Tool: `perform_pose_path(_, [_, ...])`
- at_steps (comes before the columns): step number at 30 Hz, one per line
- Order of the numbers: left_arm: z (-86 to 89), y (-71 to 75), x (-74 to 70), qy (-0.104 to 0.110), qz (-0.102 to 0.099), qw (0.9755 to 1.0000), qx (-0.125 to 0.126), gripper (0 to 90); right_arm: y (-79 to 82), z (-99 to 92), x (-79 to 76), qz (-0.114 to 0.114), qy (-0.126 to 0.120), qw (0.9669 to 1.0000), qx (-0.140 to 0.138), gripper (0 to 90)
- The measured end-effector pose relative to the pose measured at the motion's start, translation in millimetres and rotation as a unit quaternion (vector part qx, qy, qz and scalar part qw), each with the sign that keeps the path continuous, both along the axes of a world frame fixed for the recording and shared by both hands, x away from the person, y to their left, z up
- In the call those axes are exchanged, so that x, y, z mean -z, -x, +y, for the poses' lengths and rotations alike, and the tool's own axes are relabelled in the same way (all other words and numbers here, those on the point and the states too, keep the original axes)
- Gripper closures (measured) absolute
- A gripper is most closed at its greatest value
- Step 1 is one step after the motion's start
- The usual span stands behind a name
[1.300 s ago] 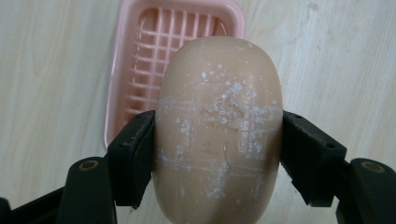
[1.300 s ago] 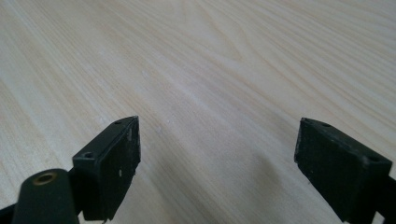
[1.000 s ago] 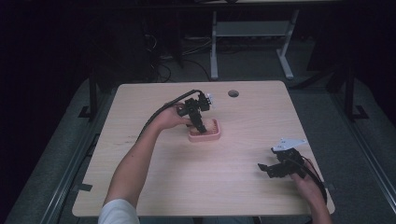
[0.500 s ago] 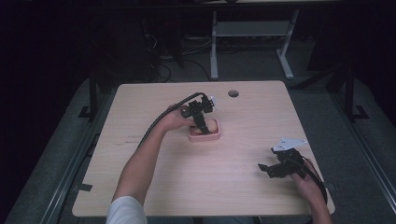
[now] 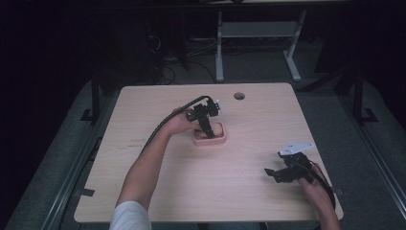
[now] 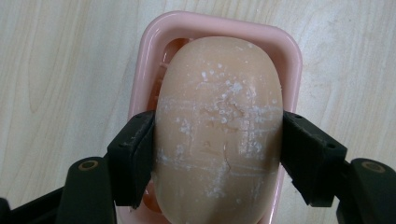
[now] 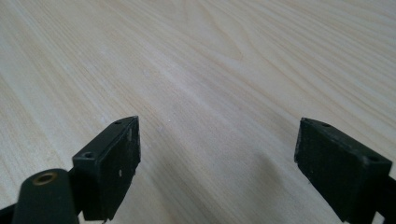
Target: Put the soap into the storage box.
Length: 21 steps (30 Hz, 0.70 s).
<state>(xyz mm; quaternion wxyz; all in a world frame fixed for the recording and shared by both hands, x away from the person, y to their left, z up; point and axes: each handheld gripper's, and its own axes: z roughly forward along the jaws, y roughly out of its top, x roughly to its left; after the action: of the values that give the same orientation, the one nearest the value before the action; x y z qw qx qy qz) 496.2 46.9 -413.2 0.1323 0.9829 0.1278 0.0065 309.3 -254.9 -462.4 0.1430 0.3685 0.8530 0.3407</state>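
Soap (image 6: 219,135) clamped by left gripper (image 6: 218,154), hiding pink dish (image 6: 289,60) floor

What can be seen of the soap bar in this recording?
The soap bar is a rounded, peach-coloured oval with a dull surface marked by white flecks and scratch lines. It sits over the pink dish, lengthwise along it. The left gripper is clamped on its two long sides. Whether it rests on the dish or is lifted is unclear.
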Motion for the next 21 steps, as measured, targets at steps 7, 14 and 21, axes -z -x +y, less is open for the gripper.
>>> perform_pose_path(7, [0.0,0.7,0.7,-0.009,-0.008,0.9999,-0.003,31.1,-0.1,0.7,0.3,-0.001,0.002,1.0000,-0.001,13.8])
perform_pose_path(14, [2.0,3.3,-12.8,0.013,-0.026,0.9996,-0.003,29.9,-0.6,3.0,-0.1,0.002,0.004,1.0000,-0.005,13.8])
perform_pose_path(21, [2.5,10.0,-16.4,0.002,-0.024,0.9997,0.005,26.9,-0.9,2.2,-0.2,0.000,0.005,1.0000,-0.004,13.8])
